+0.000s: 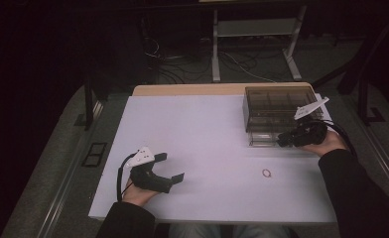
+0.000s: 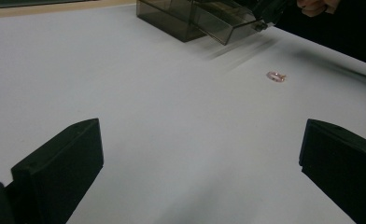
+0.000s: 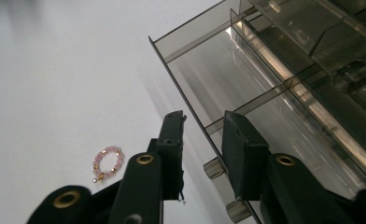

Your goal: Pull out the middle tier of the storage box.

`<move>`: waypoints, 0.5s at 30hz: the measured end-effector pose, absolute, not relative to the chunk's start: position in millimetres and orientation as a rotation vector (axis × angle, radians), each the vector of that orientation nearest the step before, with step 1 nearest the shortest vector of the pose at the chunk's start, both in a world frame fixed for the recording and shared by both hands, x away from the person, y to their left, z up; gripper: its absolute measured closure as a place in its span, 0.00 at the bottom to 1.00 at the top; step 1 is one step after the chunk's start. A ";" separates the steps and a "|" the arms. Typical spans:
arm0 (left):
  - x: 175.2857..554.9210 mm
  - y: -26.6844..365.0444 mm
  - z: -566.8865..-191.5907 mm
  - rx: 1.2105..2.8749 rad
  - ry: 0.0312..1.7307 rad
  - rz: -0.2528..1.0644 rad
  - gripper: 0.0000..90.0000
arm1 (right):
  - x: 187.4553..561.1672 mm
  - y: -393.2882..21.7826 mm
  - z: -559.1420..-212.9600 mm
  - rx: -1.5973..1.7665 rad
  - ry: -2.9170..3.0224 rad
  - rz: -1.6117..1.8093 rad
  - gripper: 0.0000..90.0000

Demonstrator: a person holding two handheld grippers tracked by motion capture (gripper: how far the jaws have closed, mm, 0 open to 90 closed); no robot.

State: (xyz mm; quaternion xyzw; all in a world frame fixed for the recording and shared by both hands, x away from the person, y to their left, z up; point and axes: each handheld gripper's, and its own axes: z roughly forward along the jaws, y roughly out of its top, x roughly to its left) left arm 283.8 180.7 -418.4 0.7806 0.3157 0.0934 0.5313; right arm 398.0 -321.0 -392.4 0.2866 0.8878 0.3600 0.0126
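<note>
A smoky clear drawer box (image 1: 277, 106) stands at the table's back right, its lowest drawer (image 1: 262, 138) pulled out toward me. My right gripper (image 1: 282, 141) is at that drawer's front. In the right gripper view its jaws straddle the drawer's thin front wall (image 3: 190, 107) and small handle (image 3: 214, 168), with a little gap on each side. A pink beaded bracelet (image 1: 267, 173) lies on the white table (image 1: 197, 129) just in front of the drawer, also seen as the bracelet (image 3: 107, 163) left of the jaws. My left gripper (image 1: 170, 167) rests at the near left, open and empty.
The drawer (image 3: 228, 65) is empty and split by dividers. In the left gripper view the bracelet (image 2: 276, 76) lies far ahead on bare table, with the drawer box (image 2: 172, 18) beyond it. A wooden edge (image 1: 192, 89) runs along the table's back. Past it, desk legs and cables on the floor.
</note>
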 end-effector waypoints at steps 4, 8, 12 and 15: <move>283.3 180.2 -418.5 1.869 0.750 0.224 0.00 | 393.7 -320.0 -387.9 0.910 2.748 1.099 0.68; 282.9 180.0 -418.5 1.869 0.747 0.224 0.00 | 388.4 -317.5 -382.7 0.936 2.723 1.074 0.59; 281.4 180.1 -418.0 1.866 0.752 0.225 0.00 | 382.5 -313.9 -377.4 0.965 2.702 1.063 0.49; 280.9 180.4 -417.6 1.865 0.749 0.227 0.00 | 378.4 -310.3 -374.1 0.983 2.692 1.063 0.43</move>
